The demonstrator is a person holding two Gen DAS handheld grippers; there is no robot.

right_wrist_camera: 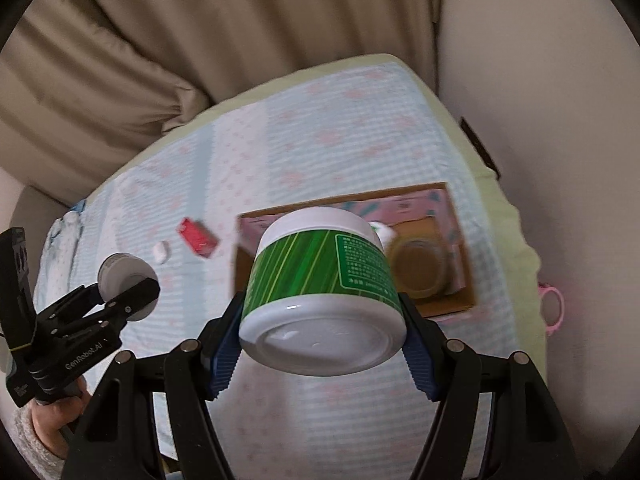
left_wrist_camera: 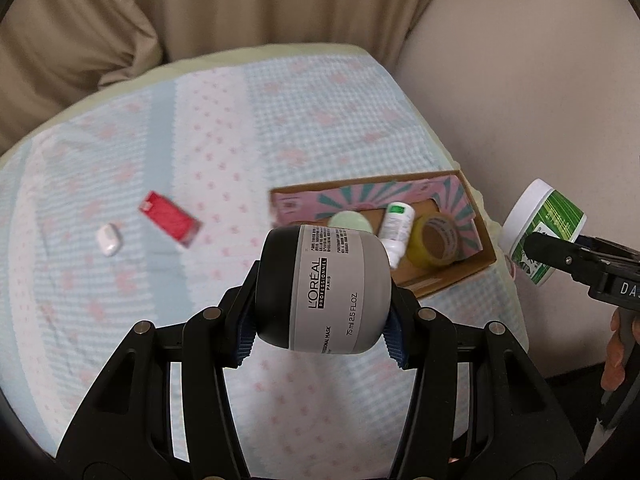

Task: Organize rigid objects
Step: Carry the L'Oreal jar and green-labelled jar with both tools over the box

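My left gripper (left_wrist_camera: 320, 320) is shut on a grey and black L'Oréal jar (left_wrist_camera: 324, 288), held on its side above the bed. In the right wrist view that same jar (right_wrist_camera: 124, 272) and left gripper (right_wrist_camera: 132, 300) show at the left. My right gripper (right_wrist_camera: 320, 332) is shut on a white jar with a green label (right_wrist_camera: 324, 292), bottom toward the camera; the green jar (left_wrist_camera: 540, 228) also appears at the right edge of the left wrist view. Ahead lies an open cardboard box (left_wrist_camera: 448, 276) holding a roll of yellow tape (left_wrist_camera: 434, 240), a white bottle (left_wrist_camera: 396, 224) and a pale green lid.
A red flat packet (left_wrist_camera: 170, 220) and a small white case (left_wrist_camera: 108, 239) lie on the patterned blue and pink bedspread (left_wrist_camera: 200, 140) to the left of the box. Beige curtains hang behind, a wall runs along the right, and a pink ring object (right_wrist_camera: 554, 308) sits past the bed edge.
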